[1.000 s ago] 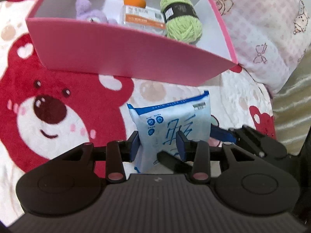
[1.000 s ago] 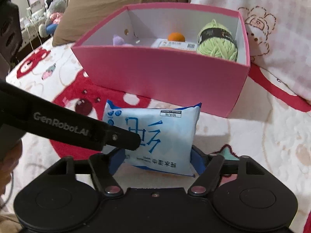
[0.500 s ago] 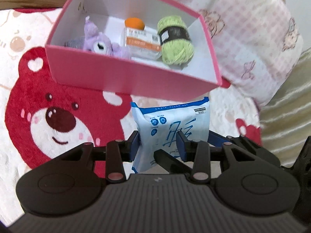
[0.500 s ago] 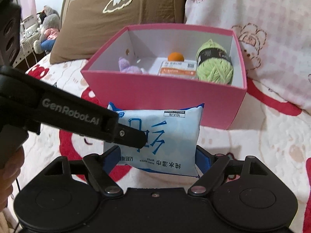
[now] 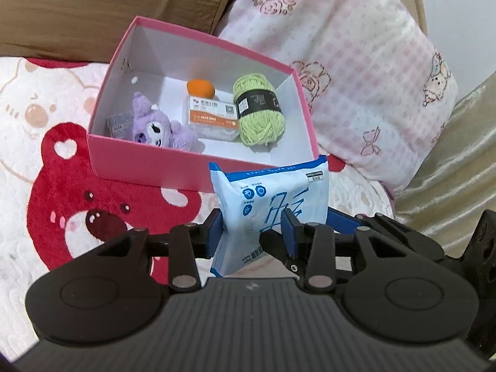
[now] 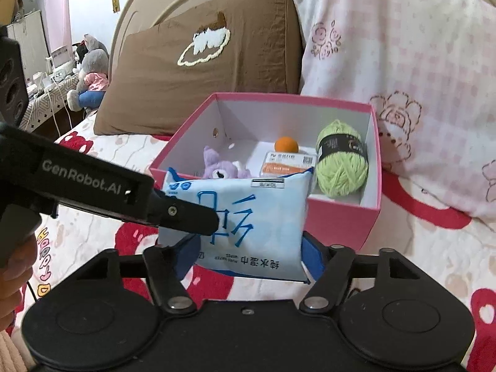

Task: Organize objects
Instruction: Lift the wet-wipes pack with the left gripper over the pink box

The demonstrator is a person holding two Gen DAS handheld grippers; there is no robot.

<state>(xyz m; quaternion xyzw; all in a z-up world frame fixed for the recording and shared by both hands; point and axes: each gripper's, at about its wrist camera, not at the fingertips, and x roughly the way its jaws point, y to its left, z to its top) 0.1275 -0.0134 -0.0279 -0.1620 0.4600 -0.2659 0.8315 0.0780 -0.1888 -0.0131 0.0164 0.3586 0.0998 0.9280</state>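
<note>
Both tongs pinch the blue wipes pack [image 5: 272,204] in the air, before the pink box's [image 5: 148,161] near wall: the left tongs [image 5: 252,229] across its lower part, the right tongs [image 6: 248,248] at its side edges; "PURE WATER WIPES" reads upside down in the right view, where the left tool, marked "GenRobot.AI", enters from 9 o'clock; inside the box, green yarn [image 5: 259,113] lies at 3 o'clock of a purple plush [image 5: 158,127]; only the right view shows stuffed toys [image 6: 88,71] at 10 o'clock.
</note>
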